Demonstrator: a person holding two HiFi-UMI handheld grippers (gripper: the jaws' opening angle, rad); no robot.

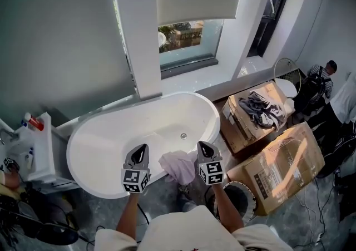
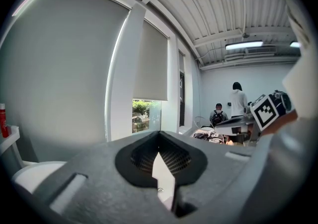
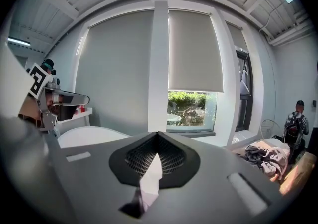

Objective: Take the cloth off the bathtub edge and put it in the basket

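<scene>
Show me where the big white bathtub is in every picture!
Head view: the bathtub fills the middle, below the window.
Left gripper view: its rim is at the bottom left.
Right gripper view: it is left of centre.
Shared landmark: the window showing greenery.

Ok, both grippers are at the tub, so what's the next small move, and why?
Probably open the right gripper before closing in. Its jaws are together, with nothing clamped as far as I can tell, and the cloth lies draped over the bathtub near rim, just to that gripper's left. The basket sits on the floor on the same side, so the right gripper seems the natural one.
</scene>
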